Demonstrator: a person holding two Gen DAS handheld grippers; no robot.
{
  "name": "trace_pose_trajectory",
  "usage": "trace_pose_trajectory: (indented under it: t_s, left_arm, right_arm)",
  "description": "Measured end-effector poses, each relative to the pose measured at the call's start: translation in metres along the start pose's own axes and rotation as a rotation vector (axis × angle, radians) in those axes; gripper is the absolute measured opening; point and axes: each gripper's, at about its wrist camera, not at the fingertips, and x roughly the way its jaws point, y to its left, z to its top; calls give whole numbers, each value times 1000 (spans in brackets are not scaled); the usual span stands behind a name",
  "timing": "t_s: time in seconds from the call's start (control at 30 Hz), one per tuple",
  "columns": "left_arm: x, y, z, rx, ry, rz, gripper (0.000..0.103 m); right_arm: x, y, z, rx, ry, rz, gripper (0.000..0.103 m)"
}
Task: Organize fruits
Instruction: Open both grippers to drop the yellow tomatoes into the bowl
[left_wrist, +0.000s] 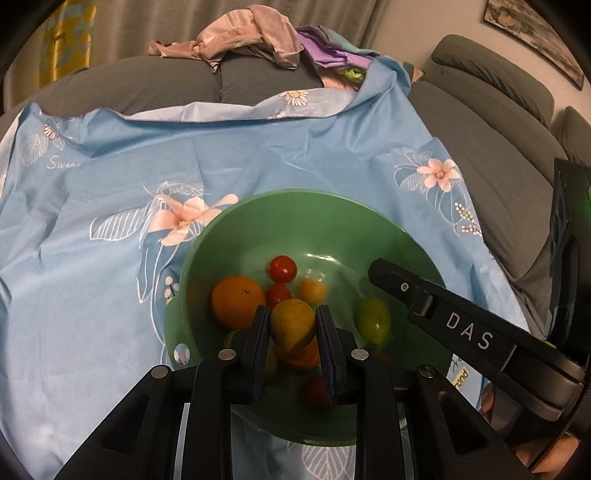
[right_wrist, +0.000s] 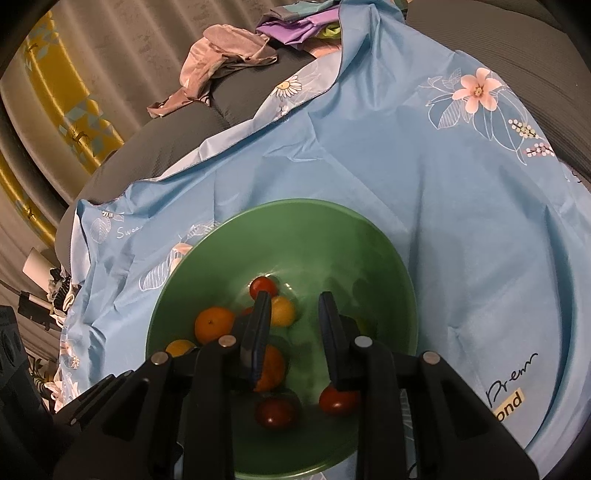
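A green bowl (left_wrist: 295, 195) (right_wrist: 295, 203) sits on a blue flowered cloth (left_wrist: 110, 295). In it lie a large orange (left_wrist: 238, 301), two red tomatoes (left_wrist: 282, 268), a small yellow fruit (left_wrist: 312, 290) and a green fruit (left_wrist: 373, 319). My left gripper (left_wrist: 291, 310) is over the bowl, shut on a yellow-green fruit (left_wrist: 291, 325). My right gripper (right_wrist: 295, 299) (left_wrist: 380, 269) reaches into the bowl from the right, its jaws narrow with nothing between them. Under it lie an orange (right_wrist: 271, 367) and two red tomatoes (right_wrist: 276, 411). The green fruit is mostly hidden behind its right finger.
The cloth (right_wrist: 443, 221) covers a grey sofa (left_wrist: 480, 147) with cushions rising at the right. A heap of pink and purple clothes (left_wrist: 251, 33) lies behind the cloth. Curtains (right_wrist: 55, 92) hang at the back left. A framed picture (left_wrist: 535, 33) hangs on the wall.
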Motion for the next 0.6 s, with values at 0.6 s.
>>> trace_pose_trajectory:
  t_s: [0.6]
  left_arm:
    - [-37, -18, 1, 93, -98, 70, 57]
  right_arm:
    - [-33, -8, 5, 46, -97, -14, 59]
